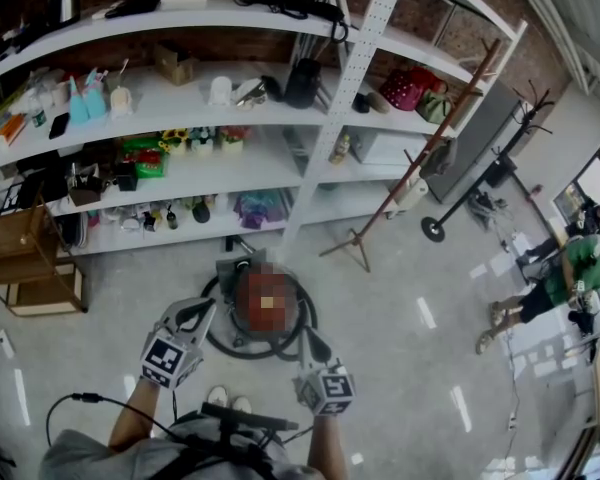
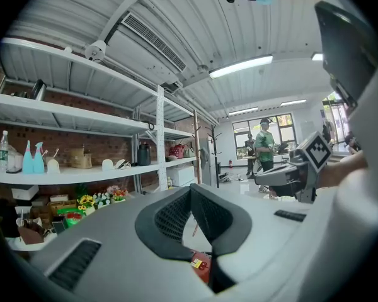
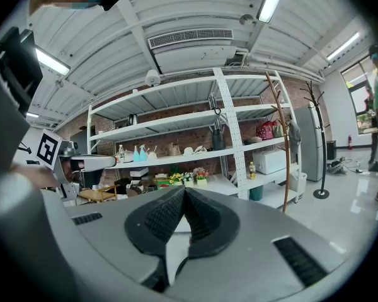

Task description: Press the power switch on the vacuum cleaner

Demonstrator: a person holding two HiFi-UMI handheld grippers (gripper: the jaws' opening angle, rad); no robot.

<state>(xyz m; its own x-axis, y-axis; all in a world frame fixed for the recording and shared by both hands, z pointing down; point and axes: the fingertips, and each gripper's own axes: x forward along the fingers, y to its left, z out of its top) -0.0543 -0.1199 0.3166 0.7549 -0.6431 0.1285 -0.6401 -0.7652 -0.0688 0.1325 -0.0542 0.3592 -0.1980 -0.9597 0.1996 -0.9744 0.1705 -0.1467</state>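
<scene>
The vacuum cleaner (image 1: pixel 267 304) is a round red canister on the floor just in front of me, with a black hose (image 1: pixel 223 346) looped around it; its top is partly hidden by a mosaic patch. My left gripper (image 1: pixel 206 311) hovers at its left side and my right gripper (image 1: pixel 309 337) at its front right, both a little above it. Each has its jaws closed tip to tip with nothing between them. In the left gripper view the left gripper (image 2: pixel 190 191) points over the canister, and a sliver of the red vacuum cleaner (image 2: pixel 202 265) shows beneath. The right gripper (image 3: pixel 184 194) points toward the shelves.
White shelving (image 1: pixel 230 98) full of small items lines the wall behind the vacuum. A wooden stool (image 1: pixel 35 263) stands at the left, a leaning wooden coat rack (image 1: pixel 400 183) and a black stand (image 1: pixel 470 198) at the right. A person in green (image 1: pixel 560 278) stands far right.
</scene>
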